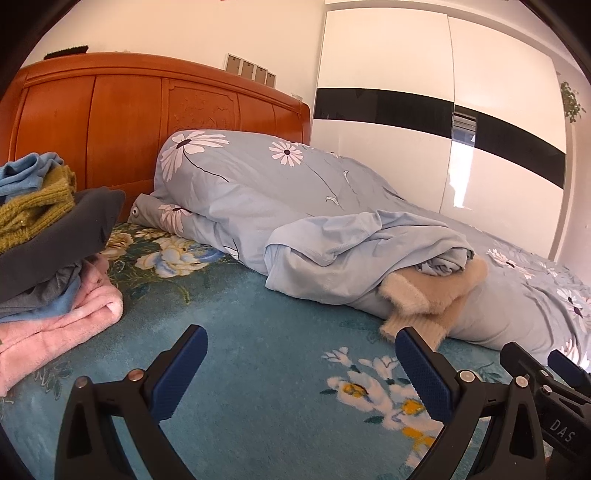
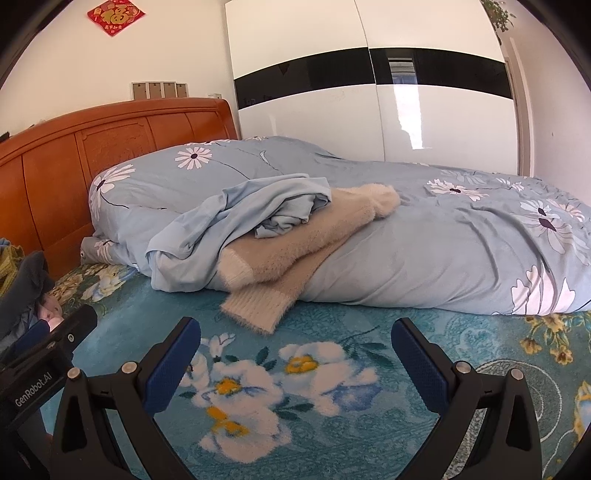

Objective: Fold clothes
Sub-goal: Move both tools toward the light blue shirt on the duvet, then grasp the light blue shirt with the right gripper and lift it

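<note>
Both grippers, L [image 1: 301, 343] & R [image 2: 295, 336], agape above blanket [image 2: 332, 424].

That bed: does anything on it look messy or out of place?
Yes. A light blue garment lies crumpled over a beige fuzzy sweater, both slumped against the rolled floral duvet, unlike the stacked clothes at left.

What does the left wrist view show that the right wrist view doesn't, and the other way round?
Only the left wrist view shows the full stack of clothes, down to the pink garment at the bottom. Only the right wrist view shows the red wall decoration and the beige sweater laid out along the duvet. Both show the light blue garment bunched on that sweater, the floral duvet, the headboard, and both open grippers, left and right.
</note>
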